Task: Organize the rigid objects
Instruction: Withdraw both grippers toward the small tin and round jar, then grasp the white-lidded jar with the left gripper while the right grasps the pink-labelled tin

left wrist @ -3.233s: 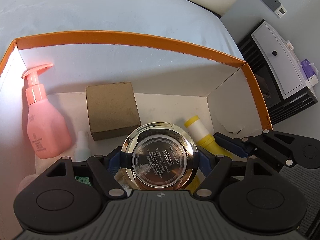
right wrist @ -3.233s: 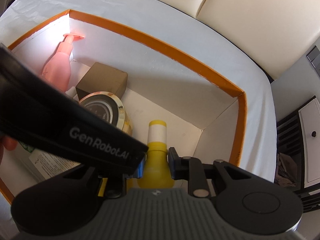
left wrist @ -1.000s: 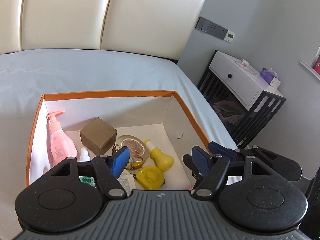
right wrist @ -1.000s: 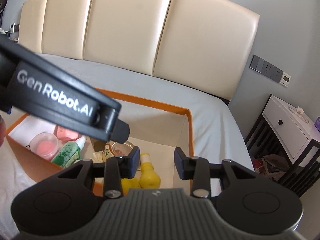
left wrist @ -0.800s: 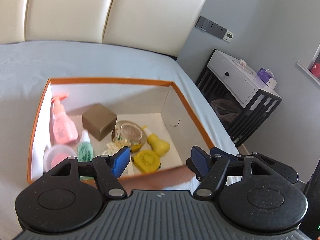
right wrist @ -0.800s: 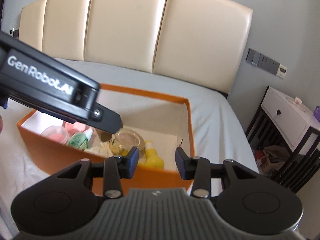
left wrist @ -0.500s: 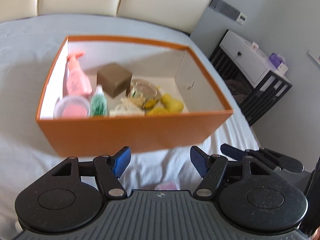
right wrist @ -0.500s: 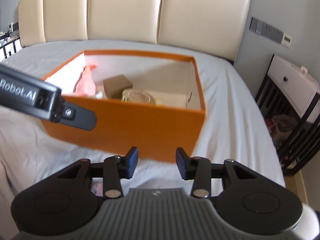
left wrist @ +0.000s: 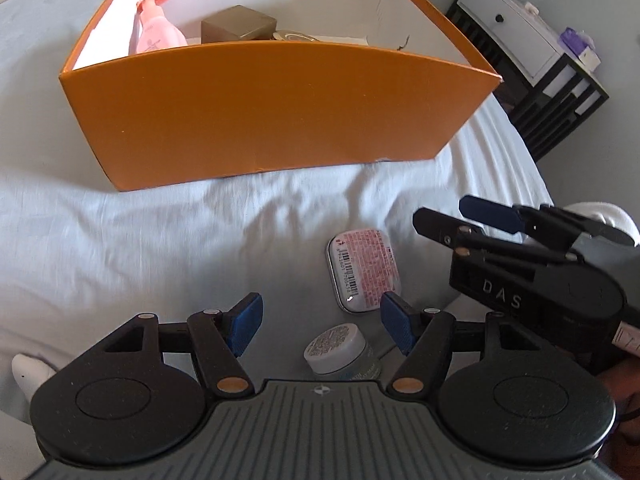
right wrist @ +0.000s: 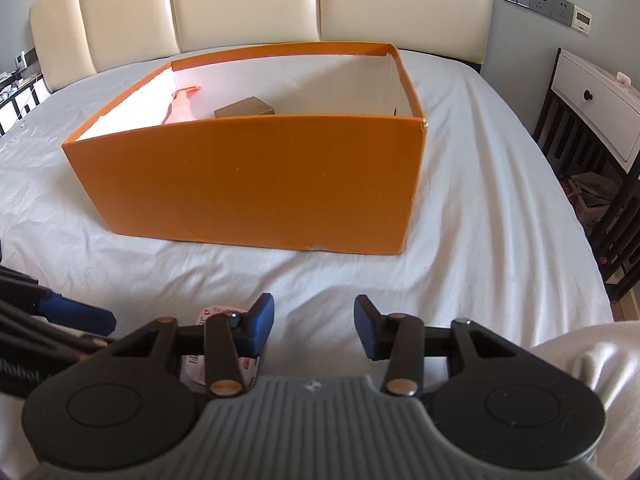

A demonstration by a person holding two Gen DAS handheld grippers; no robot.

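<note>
Both grippers are now outside the orange box (left wrist: 280,108), low over the bed sheet (left wrist: 140,232), and the step in hand seems to be the picking of the next loose things. The left gripper (left wrist: 322,330) has its jaws wide apart with nothing between the pads; a small white jar (left wrist: 340,350) stands on the sheet just below the gap, and a flat tin with a pink label (left wrist: 362,270) lies a little further, between the left gripper and the right one. The right gripper (right wrist: 314,326) is also empty; its jaws have just been opening and stand moderately apart over bare sheet, with the tin only partly seen beside its left finger. To do this well, I think the left gripper should go straight down over the jar so that the pads meet its round wall at the middle, not the lid edge, because the soft sheet lets it tip. The tin is thin and lies flat, so the right jaws need more opening and should take it across the narrow side, pressing a little into the sheet. The box already holds a pink pump bottle (left wrist: 154,26) and a brown cube box (left wrist: 238,28); the free place seems to be at its right part.
</note>
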